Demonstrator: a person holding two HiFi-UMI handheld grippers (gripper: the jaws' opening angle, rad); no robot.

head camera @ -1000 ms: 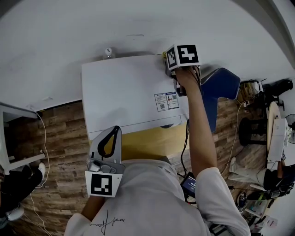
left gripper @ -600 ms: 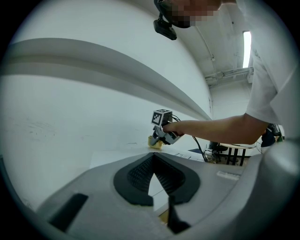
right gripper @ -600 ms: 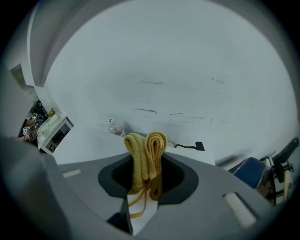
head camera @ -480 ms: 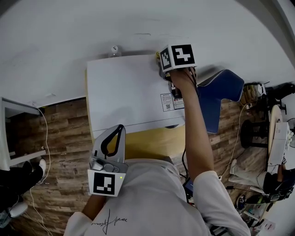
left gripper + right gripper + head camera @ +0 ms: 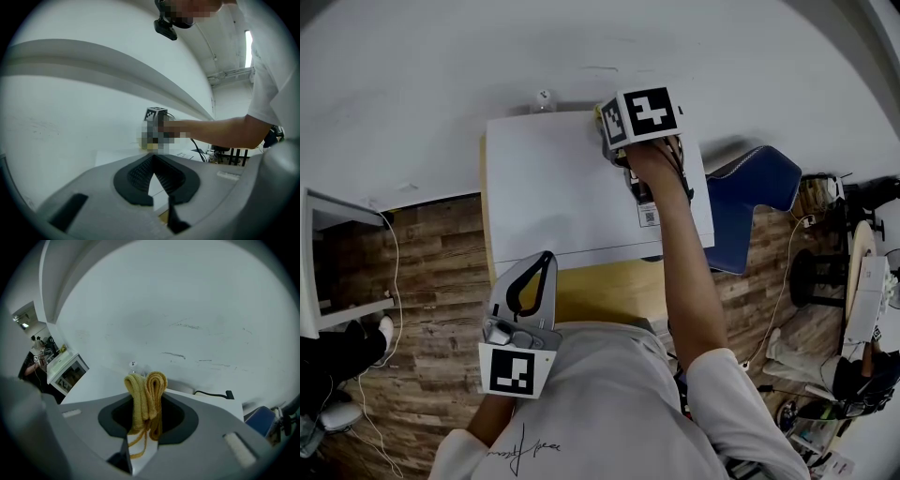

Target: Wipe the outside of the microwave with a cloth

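From where I stand, the person leans over the white microwave (image 5: 558, 192), which sits on a yellowish stand (image 5: 581, 292) against the wall. The right gripper (image 5: 146, 425) is clenched on a folded yellow cloth (image 5: 146, 397), whose loops stick out past the jaws. It is reached out to the back edge of the microwave's top, close to the wall. Whether the cloth actually presses on the panel I cannot tell. The left gripper (image 5: 542, 262) hangs back near the person's body, over the front edge. Its jaws are closed tip to tip with nothing between them, so it takes no part in the work. This looks like the wiping of the top panel, with the front and sides yet to come. The next move, I'd say, calls for dragging the cloth across the top under steady downward pressure, keeping the jaws tight so the cloth doesn't slip out. The passes should overlap and cover the small label (image 5: 649, 217) near the right edge.
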